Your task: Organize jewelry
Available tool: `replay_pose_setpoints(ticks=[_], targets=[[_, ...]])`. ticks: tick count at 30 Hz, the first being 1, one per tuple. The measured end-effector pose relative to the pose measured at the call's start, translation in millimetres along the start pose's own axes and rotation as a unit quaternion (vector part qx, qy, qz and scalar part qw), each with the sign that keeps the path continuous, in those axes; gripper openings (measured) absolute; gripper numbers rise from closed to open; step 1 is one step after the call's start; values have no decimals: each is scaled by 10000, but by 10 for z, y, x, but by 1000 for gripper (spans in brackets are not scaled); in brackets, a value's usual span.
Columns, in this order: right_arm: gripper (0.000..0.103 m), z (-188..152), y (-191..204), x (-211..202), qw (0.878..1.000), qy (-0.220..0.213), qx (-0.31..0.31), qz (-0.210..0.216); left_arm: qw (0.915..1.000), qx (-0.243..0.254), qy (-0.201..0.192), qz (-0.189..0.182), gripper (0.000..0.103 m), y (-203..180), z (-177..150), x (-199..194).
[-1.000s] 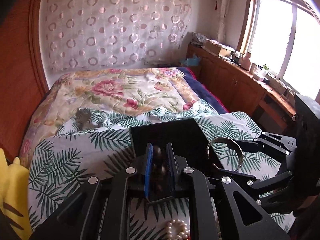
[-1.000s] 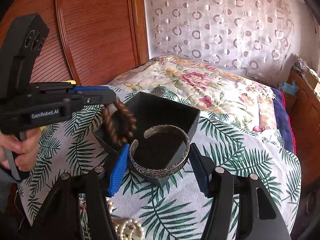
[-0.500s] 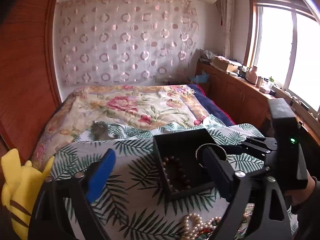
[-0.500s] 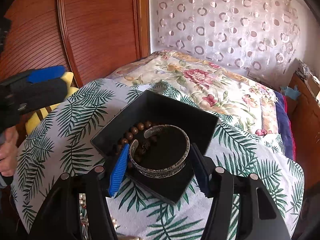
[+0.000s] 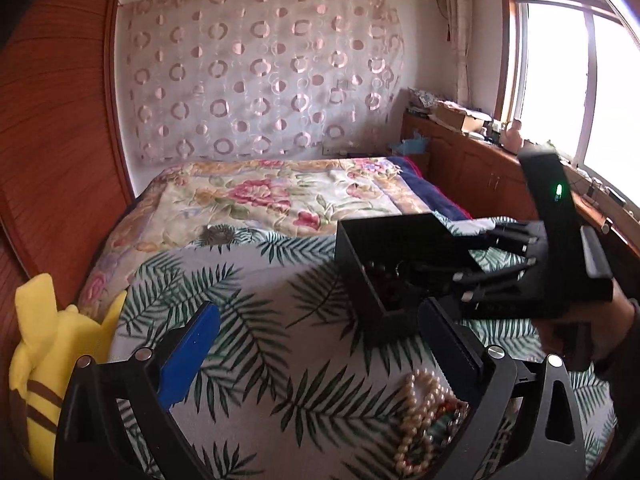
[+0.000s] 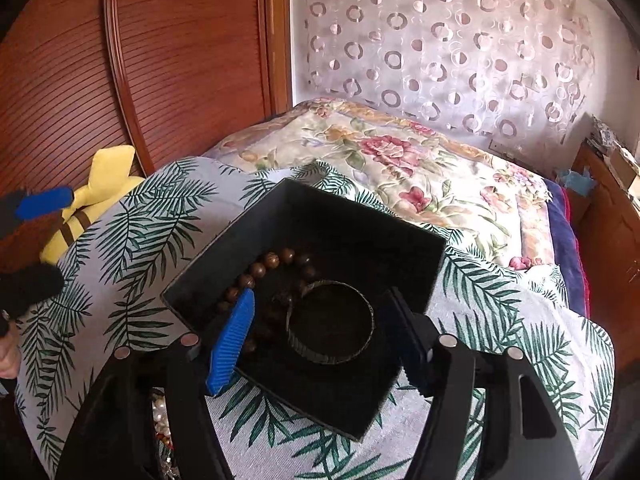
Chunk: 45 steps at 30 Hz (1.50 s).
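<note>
1. a bed spread with a pale floral quilt [image 5: 256, 196] fills the middle of both views, running back to a wall hung with a sheer curtain patterned in pink rings [image 5: 256, 80].
2. a white cloth printed with green palm leaves [image 5: 256, 320] lies over the near end of the bed and carries the jewelry.
3. a square open-topped black box [image 6: 332, 224] sits on the leaf cloth, one corner pointing toward the right wrist camera.
4. a yellow plush toy with brown stripes [image 5: 36, 356] lies at the left edge of the cloth, against the reddish wooden panel.
5. the left gripper [image 5: 316, 344] hovers over bare leaf cloth, well left of the box, its blue-padded fingers spread wide with nothing between them.
6. the right gripper [image 6: 320, 336] reaches over the near side of the box, its fingers parted on either side of the bangle; whether the pads touch it cannot be told.
7. a wide dark metal cuff bangle [image 6: 332, 324] lies flat on the box floor, between the right gripper's fingers.
8. a bracelet of round brown wooden beads [image 6: 260, 268] lies in the box too, curving along the left wall, just beside the bangle.
9. a heap of cream pearl strands mixed with coloured beads [image 5: 424, 412] rests on the cloth near the box, outside it.
</note>
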State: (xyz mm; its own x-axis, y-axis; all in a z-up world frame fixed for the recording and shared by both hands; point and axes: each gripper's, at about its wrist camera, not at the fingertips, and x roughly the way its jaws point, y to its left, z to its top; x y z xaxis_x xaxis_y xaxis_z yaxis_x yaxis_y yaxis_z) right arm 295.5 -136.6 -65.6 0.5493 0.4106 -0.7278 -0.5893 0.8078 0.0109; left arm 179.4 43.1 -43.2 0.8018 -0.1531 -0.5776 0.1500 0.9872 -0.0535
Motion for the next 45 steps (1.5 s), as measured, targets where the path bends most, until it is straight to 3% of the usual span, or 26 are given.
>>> replay_pose_setpoints(ticks=[8, 15, 21, 27, 30, 36, 45], targets=[[69, -271, -50, -467, 9997, -251, -16, 53, 9995, 192, 104, -240, 96, -161, -284, -148], [69, -734, -31, -862, 9994, -251, -43, 232, 9980, 312, 323, -447, 96, -341, -530, -200], [51, -1124, 57, -949, 9994, 34, -103, 341, 9971, 283, 440, -545, 96, -413, -709, -239], [36, -1299, 201, -923, 9988, 216, -279, 334, 9968, 269, 517, -551, 96, -432, -792, -246], [30, -1312, 281, -884, 9983, 264, -387, 338, 9967, 252, 542, -546, 96, -424, -807, -243], [27, -1287, 366, -782, 9977, 331, -582, 91, 9968, 231, 547, -538, 96, -415, -824, -256], [5, -1210, 322, -738, 9973, 367, -610, -176, 9966, 207, 551, -572, 96, -409, -833, -256]])
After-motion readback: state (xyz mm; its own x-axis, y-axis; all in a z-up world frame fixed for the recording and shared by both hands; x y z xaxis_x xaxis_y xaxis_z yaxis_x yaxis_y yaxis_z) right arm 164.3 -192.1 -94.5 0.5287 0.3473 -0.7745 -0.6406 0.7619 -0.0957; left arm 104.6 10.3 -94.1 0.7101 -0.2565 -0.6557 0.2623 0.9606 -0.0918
